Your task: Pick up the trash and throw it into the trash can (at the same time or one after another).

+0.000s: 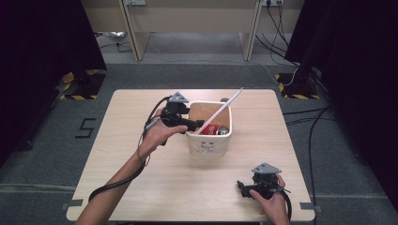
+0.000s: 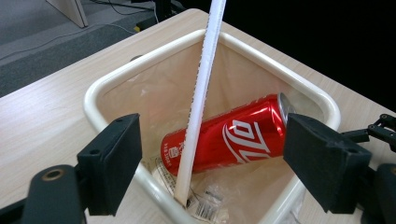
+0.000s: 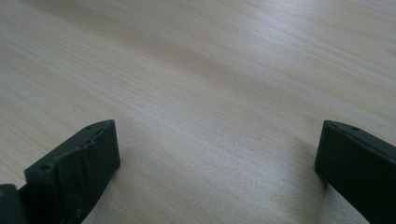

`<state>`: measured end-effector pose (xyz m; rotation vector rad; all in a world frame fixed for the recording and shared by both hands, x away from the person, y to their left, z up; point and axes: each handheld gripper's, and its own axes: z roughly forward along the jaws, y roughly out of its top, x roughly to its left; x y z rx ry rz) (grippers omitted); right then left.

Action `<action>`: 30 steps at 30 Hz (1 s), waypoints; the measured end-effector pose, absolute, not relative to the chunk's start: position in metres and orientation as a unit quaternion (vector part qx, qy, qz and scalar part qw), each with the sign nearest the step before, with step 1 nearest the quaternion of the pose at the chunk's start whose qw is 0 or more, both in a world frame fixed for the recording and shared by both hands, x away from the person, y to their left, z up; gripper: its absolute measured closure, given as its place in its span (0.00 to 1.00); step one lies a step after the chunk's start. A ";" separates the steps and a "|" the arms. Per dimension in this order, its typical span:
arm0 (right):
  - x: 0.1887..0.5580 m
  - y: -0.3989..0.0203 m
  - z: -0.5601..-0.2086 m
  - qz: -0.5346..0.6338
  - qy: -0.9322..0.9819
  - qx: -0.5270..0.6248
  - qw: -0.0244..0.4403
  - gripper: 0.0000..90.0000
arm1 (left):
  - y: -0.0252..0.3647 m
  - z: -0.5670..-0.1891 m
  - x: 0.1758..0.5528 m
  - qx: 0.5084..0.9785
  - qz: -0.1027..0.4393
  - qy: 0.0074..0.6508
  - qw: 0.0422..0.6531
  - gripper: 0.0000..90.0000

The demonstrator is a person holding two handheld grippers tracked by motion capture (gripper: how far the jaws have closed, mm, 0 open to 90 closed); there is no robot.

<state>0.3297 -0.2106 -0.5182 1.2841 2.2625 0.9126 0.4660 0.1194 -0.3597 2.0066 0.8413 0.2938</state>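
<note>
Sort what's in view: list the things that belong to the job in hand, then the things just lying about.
In the job:
- white bin
- red can lying inside it
- white stick leaning in it
- left gripper, open over the bin

Just about:
- right gripper, open, on the table
- floor cables

Grey carpet floor (image 1: pixel 47 140), black curtains (image 1: pixel 37 37), wooden desk legs (image 1: pixel 133 42) behind.

Black tongs (image 1: pixel 198 125), grey three-cornered plates, trailing black cables

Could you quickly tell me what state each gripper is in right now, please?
Left gripper: open, holding nothing, above the bin with the red can.
Right gripper: open, empty, over the table.
</note>
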 end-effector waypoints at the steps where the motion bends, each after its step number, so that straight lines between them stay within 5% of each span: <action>1: 0.330 -0.211 -0.518 0.324 0.806 0.457 0.192 0.00 | 0.121 -0.360 0.465 0.812 0.119 0.342 0.457 0.22; 30: 0.330 -0.211 -0.518 0.324 0.807 0.456 0.192 0.00 | 0.196 -0.388 0.445 0.771 0.124 0.396 0.484 0.21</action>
